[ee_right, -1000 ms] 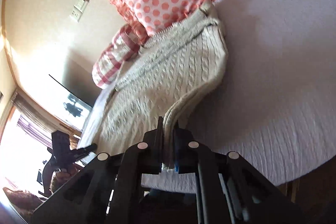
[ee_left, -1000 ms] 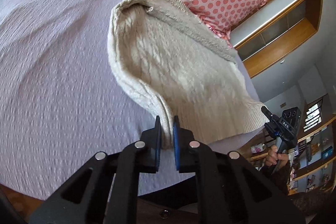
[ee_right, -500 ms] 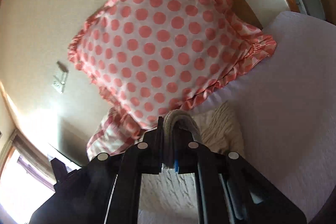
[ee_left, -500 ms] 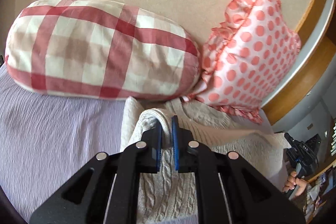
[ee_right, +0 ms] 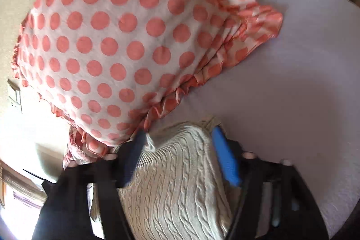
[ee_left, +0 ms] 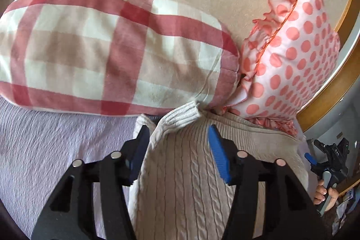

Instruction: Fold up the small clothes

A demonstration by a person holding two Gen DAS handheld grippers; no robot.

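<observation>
A cream cable-knit sweater (ee_left: pixel 180 172) lies folded on the lilac bed sheet (ee_left: pixel 56 145), its ribbed hem corner up against the pillows. My left gripper (ee_left: pixel 178 134) is open, its jaws standing on either side of that hem corner, no longer pinching it. In the right wrist view the sweater (ee_right: pixel 177 183) lies under my right gripper (ee_right: pixel 177 136), which is open too, its jaws apart over the other folded corner. My right gripper also shows in the left wrist view (ee_left: pixel 315 161), at the far right.
A red-checked pillow (ee_left: pixel 108 51) and a pink polka-dot pillow (ee_left: pixel 292 64) lean against the beige wall just beyond the sweater. The polka-dot pillow (ee_right: pixel 117 42) fills the right wrist view. The sheet (ee_right: pixel 292 93) stretches away on the right. A wooden frame (ee_left: pixel 333 82) runs behind.
Both grippers carried the sweater's hem corners up to the pillows, folding it over. Within the last half second both opened and let the corners go.
</observation>
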